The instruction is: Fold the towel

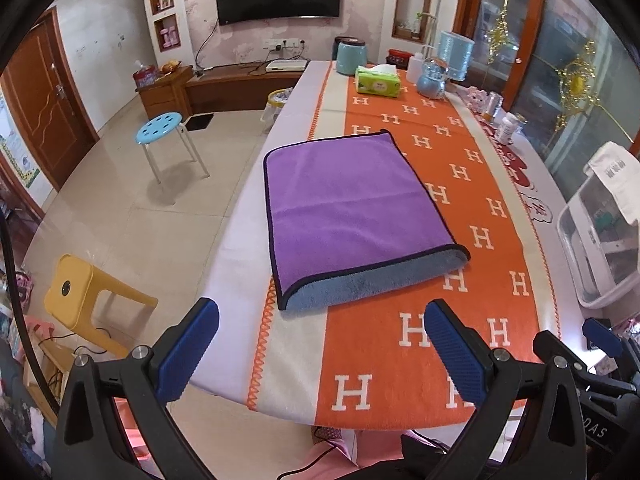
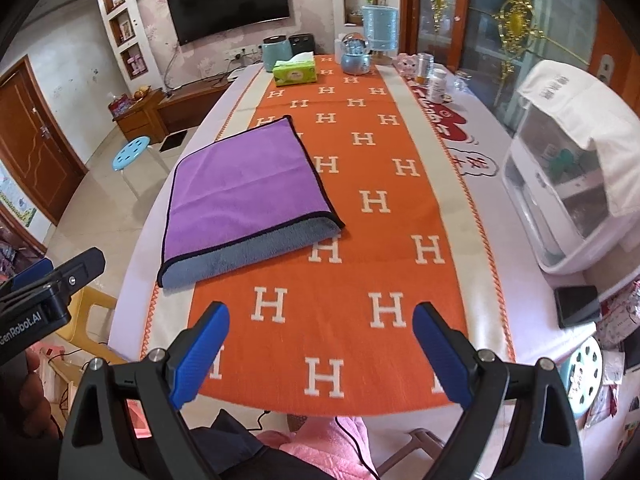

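Note:
A purple towel (image 1: 344, 212) with a dark hem lies folded flat on the orange H-patterned table cloth (image 1: 472, 264); its grey underside shows along the near edge. It also shows in the right wrist view (image 2: 244, 196), left of centre. My left gripper (image 1: 320, 320) is open and empty, held back over the table's near edge, just short of the towel's near edge. My right gripper (image 2: 320, 324) is open and empty, over the near cloth to the right of the towel. The left gripper's body shows at the left edge of the right wrist view (image 2: 44, 288).
At the table's far end stand a green tissue box (image 1: 378, 82), a teal jar (image 1: 351, 56), a snow globe (image 1: 432, 78) and small bottles (image 1: 506, 126). A white plastic bin (image 2: 572, 184) and a black phone (image 2: 578, 306) sit at the right. Stools (image 1: 162, 130) stand on the floor left.

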`<state>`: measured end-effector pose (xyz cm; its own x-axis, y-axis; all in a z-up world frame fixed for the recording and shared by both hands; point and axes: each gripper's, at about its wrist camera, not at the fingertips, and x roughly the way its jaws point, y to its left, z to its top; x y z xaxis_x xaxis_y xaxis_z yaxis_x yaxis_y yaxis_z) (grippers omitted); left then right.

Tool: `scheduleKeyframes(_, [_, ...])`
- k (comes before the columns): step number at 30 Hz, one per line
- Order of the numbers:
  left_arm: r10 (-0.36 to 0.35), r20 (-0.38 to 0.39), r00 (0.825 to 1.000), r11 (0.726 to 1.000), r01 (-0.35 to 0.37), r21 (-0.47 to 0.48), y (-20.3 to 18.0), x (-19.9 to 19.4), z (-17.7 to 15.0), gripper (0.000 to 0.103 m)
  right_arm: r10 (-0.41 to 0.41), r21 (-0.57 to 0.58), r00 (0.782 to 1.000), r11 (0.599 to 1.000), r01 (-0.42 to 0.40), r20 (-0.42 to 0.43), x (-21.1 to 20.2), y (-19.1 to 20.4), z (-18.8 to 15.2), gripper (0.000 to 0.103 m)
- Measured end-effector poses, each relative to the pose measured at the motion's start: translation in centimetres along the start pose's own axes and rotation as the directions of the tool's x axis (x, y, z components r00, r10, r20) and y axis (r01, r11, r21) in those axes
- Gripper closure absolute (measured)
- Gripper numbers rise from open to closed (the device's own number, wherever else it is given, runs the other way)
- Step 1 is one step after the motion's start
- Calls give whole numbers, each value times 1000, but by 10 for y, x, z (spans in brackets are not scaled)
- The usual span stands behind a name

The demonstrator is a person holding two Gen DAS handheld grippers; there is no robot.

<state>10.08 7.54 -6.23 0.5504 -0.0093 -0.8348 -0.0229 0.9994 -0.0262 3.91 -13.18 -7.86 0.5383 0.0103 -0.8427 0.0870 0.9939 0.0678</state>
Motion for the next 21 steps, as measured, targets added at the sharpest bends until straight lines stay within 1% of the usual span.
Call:
scheduleKeyframes(4, [20,-22,1000,1000,-20,-15,1,14,8,1,42,-29,999,999,-42,0,13,0,16,10])
scheduleKeyframes(9, [23,-48,999,999,-26,-48,3,35,18,1,90,-63,995,994,-93,-43,39,2,32,10])
scheduleKeyframes(16, [50,-88,995,994,-59,-95,12,70,28,1,111,-130,991,984,-120,-78,73,5,53,10])
scheduleKeyframes(18, [50,-93,994,993,-60,-103,16,80,28,1,122,-141,989,981,-133,-88,82,5,57,10])
scheduleKeyframes(21, [43,-108,993,992,-55,-111,22,96,29,1,116,-166,988,977,-131,-100,96,3,63,11])
